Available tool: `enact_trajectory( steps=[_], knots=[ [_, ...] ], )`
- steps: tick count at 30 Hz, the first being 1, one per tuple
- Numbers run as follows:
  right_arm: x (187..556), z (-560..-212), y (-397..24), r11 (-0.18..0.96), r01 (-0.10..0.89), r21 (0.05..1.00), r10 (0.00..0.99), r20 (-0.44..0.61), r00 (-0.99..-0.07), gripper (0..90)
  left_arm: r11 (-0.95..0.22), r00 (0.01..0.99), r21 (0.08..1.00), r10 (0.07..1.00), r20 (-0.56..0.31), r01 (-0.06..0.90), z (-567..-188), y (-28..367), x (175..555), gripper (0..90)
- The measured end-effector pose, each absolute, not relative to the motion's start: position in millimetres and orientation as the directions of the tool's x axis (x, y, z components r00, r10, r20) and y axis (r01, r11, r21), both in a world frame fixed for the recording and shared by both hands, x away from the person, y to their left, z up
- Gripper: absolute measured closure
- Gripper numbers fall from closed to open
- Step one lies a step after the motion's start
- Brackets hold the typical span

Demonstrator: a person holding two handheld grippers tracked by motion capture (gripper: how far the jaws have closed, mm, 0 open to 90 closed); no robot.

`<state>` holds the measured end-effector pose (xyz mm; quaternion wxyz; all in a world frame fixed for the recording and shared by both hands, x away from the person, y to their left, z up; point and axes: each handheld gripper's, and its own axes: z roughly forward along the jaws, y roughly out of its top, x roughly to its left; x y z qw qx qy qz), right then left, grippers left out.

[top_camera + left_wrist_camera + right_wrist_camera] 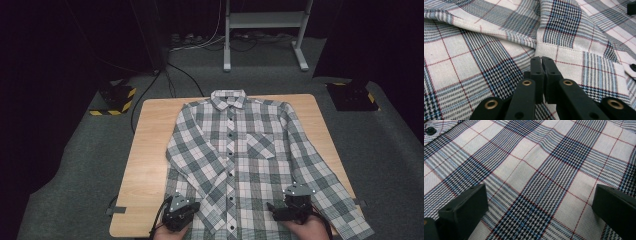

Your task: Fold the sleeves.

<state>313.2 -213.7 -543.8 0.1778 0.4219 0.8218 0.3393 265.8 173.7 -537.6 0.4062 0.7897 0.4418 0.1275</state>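
Plaid shirt point(240, 150) flat, buttoned, mid-frame on desk point(150, 150). Left gripper point(541, 61) fingers together near cuff at lower left – pinch unclear. Right gripper point(536, 212) fingers apart over hem. Grab one layer only, lift evenly – avoid bunching.

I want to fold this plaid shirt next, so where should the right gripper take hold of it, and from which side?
Probably the bottom hem of the plaid shirt, from the table's near edge. The shirt lies flat and buttoned, so only an edge offers a pinchable fold. The right gripper sits by that hem, jaws wide apart.
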Motion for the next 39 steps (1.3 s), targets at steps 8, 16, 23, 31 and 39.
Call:
enact_trajectory(
  steps=[8,16,23,31,39],
  knots=[
    [313,-544,-214,0.414,0.573,0.708,0.814,-0.006,-0.581,0.0,-0.245,0.602,0.803,0.78,-0.169,0.543,-520,171,264,88.4],
    [313,-544,-214,0.414,0.573,0.708,0.814,-0.006,-0.581,0.0,-0.273,0.668,0.826,0.727,-0.159,0.493,-507,143,269,88.3],
    [313,-544,-214,0.414,0.573,0.708,0.814,-0.006,-0.581,0.0,-0.275,0.725,0.856,0.671,-0.155,0.437,-490,117,270,88.2],
    [313,-544,-214,0.414,0.573,0.708,0.814,-0.006,-0.581,0.0,-0.285,0.778,0.88,0.612,-0.138,0.38,-478,89,269,82.5],
    [313,-544,-214,0.414,0.573,0.708,0.814,-0.006,-0.581,0.0,-0.297,0.805,0.892,0.582,-0.114,0.341,-472,68,268,54.8]
  ],
)
